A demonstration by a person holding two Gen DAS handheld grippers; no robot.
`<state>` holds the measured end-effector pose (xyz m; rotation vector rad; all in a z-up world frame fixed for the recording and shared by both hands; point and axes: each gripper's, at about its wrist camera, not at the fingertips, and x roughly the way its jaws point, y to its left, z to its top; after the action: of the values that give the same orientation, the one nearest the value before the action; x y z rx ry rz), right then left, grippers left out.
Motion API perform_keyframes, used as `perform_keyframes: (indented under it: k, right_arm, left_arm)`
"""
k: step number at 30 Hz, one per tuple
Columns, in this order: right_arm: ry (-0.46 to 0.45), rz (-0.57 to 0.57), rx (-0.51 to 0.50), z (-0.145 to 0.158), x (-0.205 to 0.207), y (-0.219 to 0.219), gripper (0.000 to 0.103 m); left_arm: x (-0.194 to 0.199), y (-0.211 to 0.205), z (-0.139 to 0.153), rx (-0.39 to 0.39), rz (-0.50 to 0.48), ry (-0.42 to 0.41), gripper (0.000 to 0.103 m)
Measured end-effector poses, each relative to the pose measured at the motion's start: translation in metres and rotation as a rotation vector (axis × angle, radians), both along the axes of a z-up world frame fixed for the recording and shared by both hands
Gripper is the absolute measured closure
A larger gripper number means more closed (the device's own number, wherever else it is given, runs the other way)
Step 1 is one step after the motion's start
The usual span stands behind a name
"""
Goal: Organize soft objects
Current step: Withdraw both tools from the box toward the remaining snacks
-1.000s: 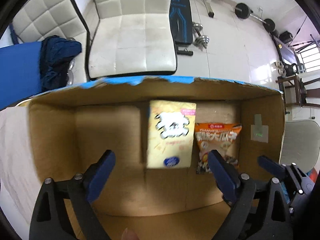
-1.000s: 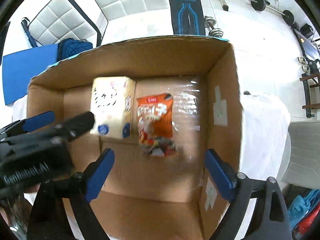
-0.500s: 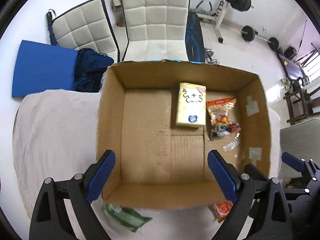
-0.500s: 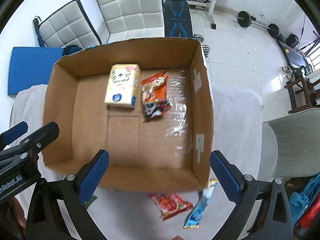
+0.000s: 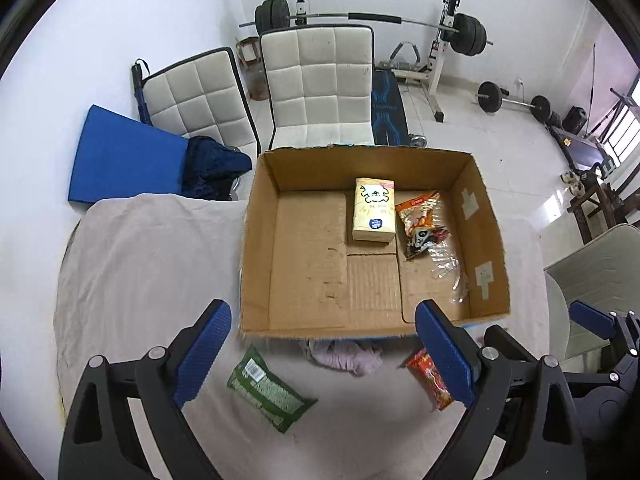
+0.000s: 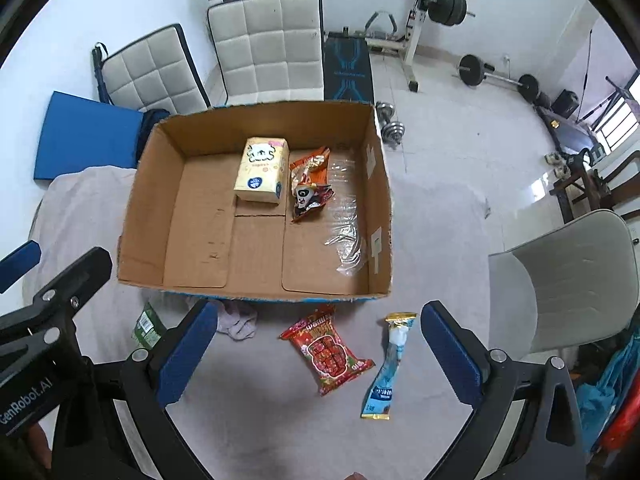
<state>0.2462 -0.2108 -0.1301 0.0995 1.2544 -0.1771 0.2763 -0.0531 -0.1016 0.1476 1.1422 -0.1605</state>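
An open cardboard box (image 5: 256, 240) (image 6: 380, 208) sits on a cloth-covered table. Inside lie a yellow tissue pack (image 5: 373, 209) (image 6: 262, 169) and an orange snack bag (image 5: 420, 224) (image 6: 310, 186). In front of the box lie a green packet (image 5: 268, 390) (image 6: 146, 326), a pale crumpled cloth (image 5: 344, 358) (image 6: 238, 322), a red snack packet (image 5: 430, 378) (image 6: 330, 352) and a blue stick pack (image 6: 390, 364). My left gripper (image 5: 322, 356) is open and empty above the green packet and the cloth. My right gripper (image 6: 318, 354) is open and empty above the red packet.
Crumpled clear plastic (image 5: 448, 266) (image 6: 348, 236) lies in the box's right side. Two white padded chairs (image 5: 320, 88) and a blue mat (image 5: 124, 160) stand behind the table. A grey chair (image 6: 568, 280) is at the right. Weight equipment (image 5: 440, 36) fills the far floor.
Both grippers have pulled up and back out of the box, still open. The whole box and the packets on the table in front of it have come into view.
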Motion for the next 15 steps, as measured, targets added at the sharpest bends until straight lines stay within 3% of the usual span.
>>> perform_keyframes:
  k: [9, 13, 15]
  right_arm:
    - [-0.003, -0.003, 0.126, 0.028, -0.032, -0.006, 0.0]
    - [0.042, -0.054, 0.121, 0.005, -0.039, -0.032, 0.0]
    - [0.111, -0.071, 0.135, -0.027, -0.041, -0.046, 0.0]
  left_arm:
    - [-0.028, 0.017, 0.025, -0.081, 0.036, 0.011, 0.009]
    - [-0.034, 0.043, 0.017, -0.086, 0.098, 0.036, 0.009]
    - [-0.037, 0.06, 0.0, -0.074, 0.142, 0.061, 0.009]
